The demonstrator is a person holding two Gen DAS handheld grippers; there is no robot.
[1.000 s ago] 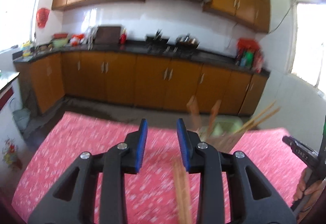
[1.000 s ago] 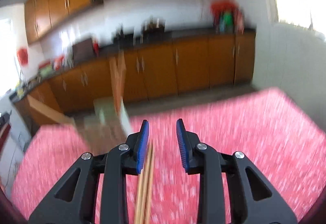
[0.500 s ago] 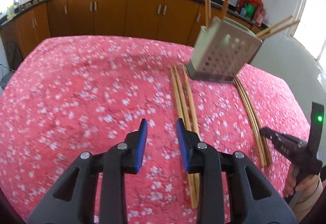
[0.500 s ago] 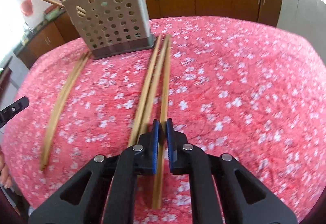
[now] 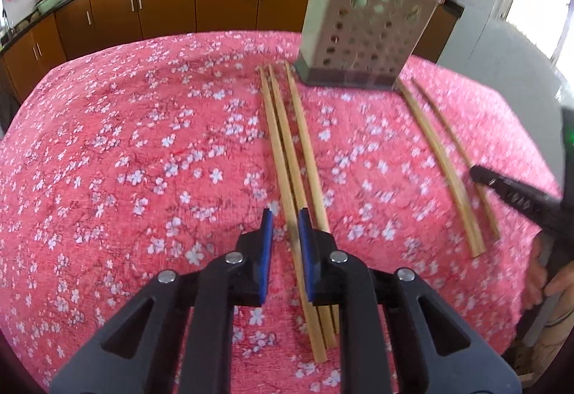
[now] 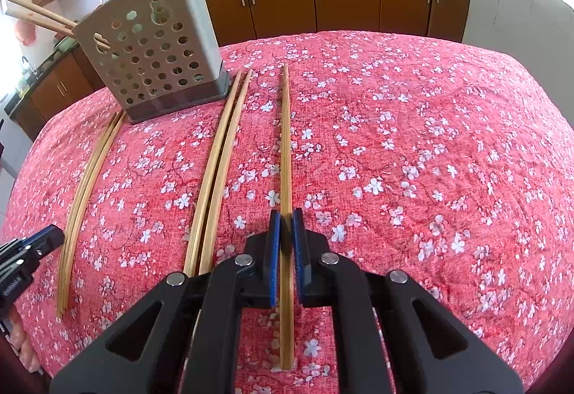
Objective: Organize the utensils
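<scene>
Several wooden chopsticks lie on the red flowered tablecloth (image 5: 143,161) in front of a perforated grey utensil holder (image 5: 362,32) (image 6: 154,46) that has chopsticks standing in it. In the left wrist view my left gripper (image 5: 285,225) is low over a group of three. Its jaws are closing around the leftmost chopstick (image 5: 277,150), and the left pad is still apart from it. In the right wrist view my right gripper (image 6: 286,225) is shut on a single chopstick (image 6: 286,143) that lies flat on the cloth.
A pair of chopsticks (image 6: 215,175) lies just left of the held one, and another pair (image 6: 86,189) lies farther left, beside the left gripper (image 6: 32,247). In the left wrist view a pair (image 5: 442,171) lies next to the right gripper (image 5: 516,193). Kitchen cabinets stand behind.
Both grippers tipped down from facing the kitchen and dropped to the tablecloth. The right jaws shut on one chopstick. The left jaws narrowed around a chopstick of the group of three.
</scene>
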